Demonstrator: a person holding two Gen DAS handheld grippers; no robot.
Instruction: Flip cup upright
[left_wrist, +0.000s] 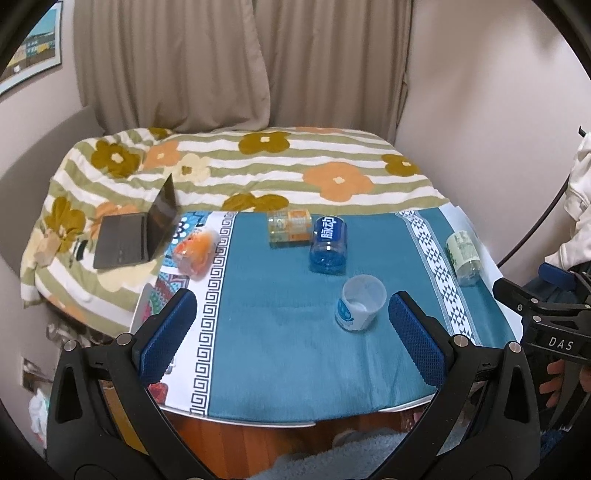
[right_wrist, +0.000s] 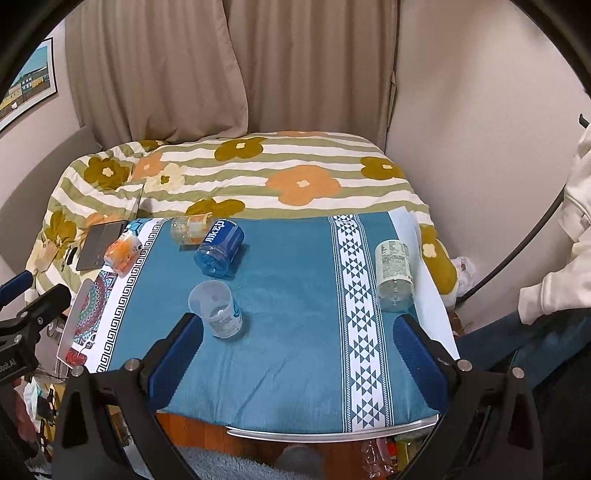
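The translucent white plastic cup (left_wrist: 360, 303) looks smooth and faintly glossy. The teal woven tablecloth (left_wrist: 280, 317) is matt cloth. Both black plastic grippers carry textured blue rubbery pads (left_wrist: 417, 339).

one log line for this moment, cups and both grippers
left gripper open, empty | right gripper open, empty | white cup upright | blue cup on its side | task: unfinished

Upright cup (right_wrist: 218, 310) beside open right claw (right_wrist: 297, 354)
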